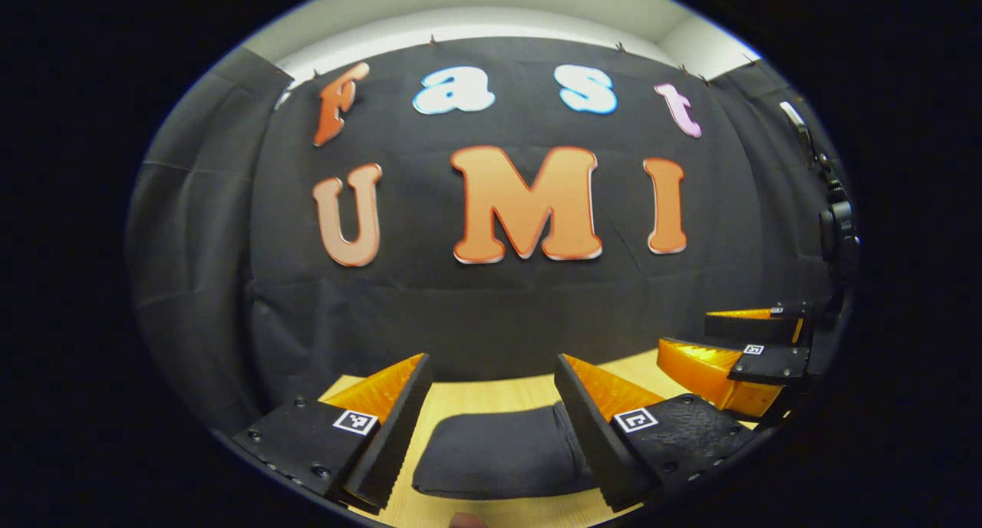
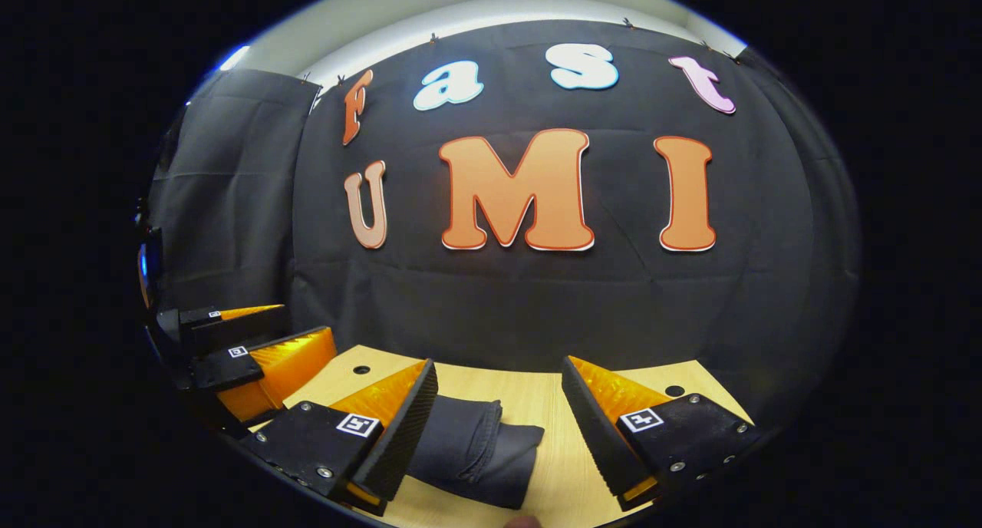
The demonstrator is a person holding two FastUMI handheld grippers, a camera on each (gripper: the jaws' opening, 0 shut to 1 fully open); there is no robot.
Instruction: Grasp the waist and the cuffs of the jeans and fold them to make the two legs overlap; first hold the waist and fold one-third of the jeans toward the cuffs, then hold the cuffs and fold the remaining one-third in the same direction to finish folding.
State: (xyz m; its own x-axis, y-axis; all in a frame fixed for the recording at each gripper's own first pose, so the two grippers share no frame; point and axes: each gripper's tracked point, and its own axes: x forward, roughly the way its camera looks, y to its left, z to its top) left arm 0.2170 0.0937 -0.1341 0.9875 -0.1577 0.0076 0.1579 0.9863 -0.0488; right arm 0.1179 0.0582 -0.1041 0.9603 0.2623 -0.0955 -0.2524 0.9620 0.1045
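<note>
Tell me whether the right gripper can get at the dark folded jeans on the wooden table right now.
Probably yes. The right gripper is open above the light wooden table, and the dark folded jeans lie just ahead between its fingers with nothing lying across them. The left gripper sits off to the side, apart from the jeans.

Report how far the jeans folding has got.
Done, apparently: the jeans lie as a compact layered bundle on the wooden table, edges stacked in the right gripper view. In hand: nothing; the left gripper and right gripper are both open above the bundle. Left: likely nothing; no loose leg trails out.
</note>
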